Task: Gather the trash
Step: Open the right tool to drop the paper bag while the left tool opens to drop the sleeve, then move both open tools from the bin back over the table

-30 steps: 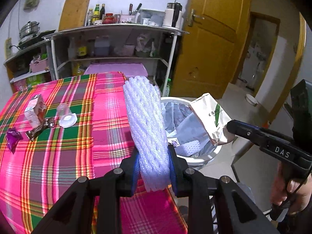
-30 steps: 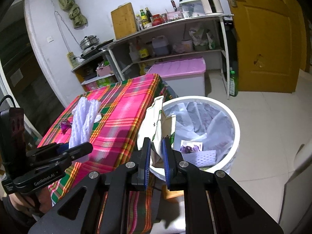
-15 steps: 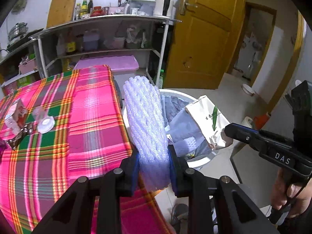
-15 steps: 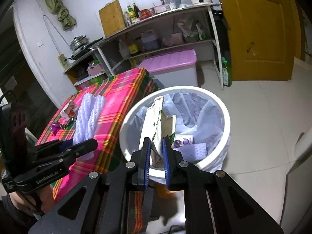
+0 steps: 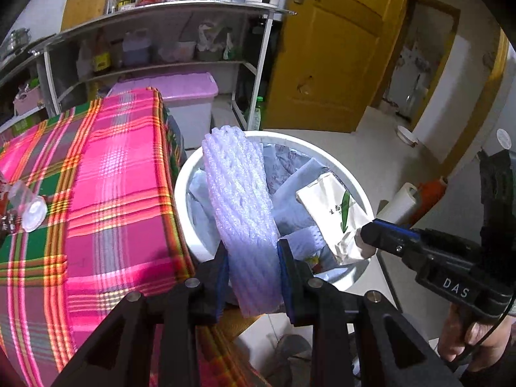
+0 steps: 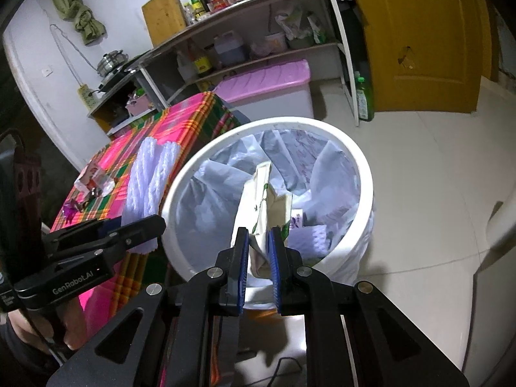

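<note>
You are at the drop: both pieces of trash hang over the bin (image 6: 364, 174), neither yet let go. Your left gripper (image 5: 253, 267) has the foam net (image 5: 240, 200) between its pads, and its jaws are opening, though the net looks pinched there for now; its top leans over the near rim, next to the table (image 5: 113, 193). Your right gripper (image 6: 259, 251) is pressed together on the paper bag (image 6: 258, 206), which stands upright above the liner, inside the rim. Next, I judge, spread the left fully so the net falls in, not onto the rim or floor, then release the bag. More scraps (image 5: 29, 213) lie on the table, so a return trip seems due.
</note>
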Demonstrator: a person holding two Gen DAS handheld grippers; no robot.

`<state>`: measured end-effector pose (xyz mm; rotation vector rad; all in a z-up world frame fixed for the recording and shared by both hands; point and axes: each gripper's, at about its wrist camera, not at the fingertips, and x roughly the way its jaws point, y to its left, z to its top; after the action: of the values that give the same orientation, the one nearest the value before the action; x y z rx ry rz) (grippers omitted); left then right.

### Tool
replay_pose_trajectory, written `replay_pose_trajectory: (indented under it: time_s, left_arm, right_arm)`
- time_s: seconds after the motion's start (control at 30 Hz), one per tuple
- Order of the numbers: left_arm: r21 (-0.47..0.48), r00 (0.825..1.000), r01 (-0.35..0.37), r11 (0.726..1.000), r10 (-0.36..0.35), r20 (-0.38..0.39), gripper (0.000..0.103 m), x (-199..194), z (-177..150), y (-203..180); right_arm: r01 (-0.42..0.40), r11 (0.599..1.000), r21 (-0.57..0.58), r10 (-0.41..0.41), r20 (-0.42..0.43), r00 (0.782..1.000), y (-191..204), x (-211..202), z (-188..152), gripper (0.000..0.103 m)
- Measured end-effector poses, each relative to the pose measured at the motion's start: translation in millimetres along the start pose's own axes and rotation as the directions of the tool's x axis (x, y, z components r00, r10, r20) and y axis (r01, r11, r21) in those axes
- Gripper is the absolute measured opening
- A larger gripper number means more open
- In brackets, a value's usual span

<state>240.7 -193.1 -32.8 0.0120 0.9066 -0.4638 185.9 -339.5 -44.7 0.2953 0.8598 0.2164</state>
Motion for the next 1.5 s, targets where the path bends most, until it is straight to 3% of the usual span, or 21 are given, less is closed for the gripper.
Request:
replay_pose_trajectory:
  time_s: [0.13,0.3,0.83,1.07,1.5]
  left_arm:
    - [-0.002,1.000,0.009,1.000,-0.009,-0.019,0.033,9,2,1]
    - [-0.014,1.000,0.025,1.000,-0.026,-0.014,0.042,12,2,4]
    - [-0.079,0.997,0.042,0.996,-0.037,0.062,0.042,-31,-10,22]
    - [-0.099,0.993,0.019,0.995,-0.007,0.118,0.042,-65,-24,31]
    - [-0.145,0.974,-0.041,0.989,0.072,0.213,0.042,-123,-53,58]
  right_arm:
    - [0.015,1.000,0.008,-0.015,-0.013,1.000,-3,6,2,0.015]
    - [0.018,1.000,0.002,-0.018,-0.005,1.000,-2,4,3,0.035]
    - [0.016,1.000,-0.004,-0.016,0.066,0.998,14,-34,5,0.035]
    - [0.021,0.996,-0.082,-0.012,0.117,0.993,46,-58,3,0.035]
    - [-0.073,0.977,-0.200,0.095,0.103,0.990,100,-63,-8,0.037]
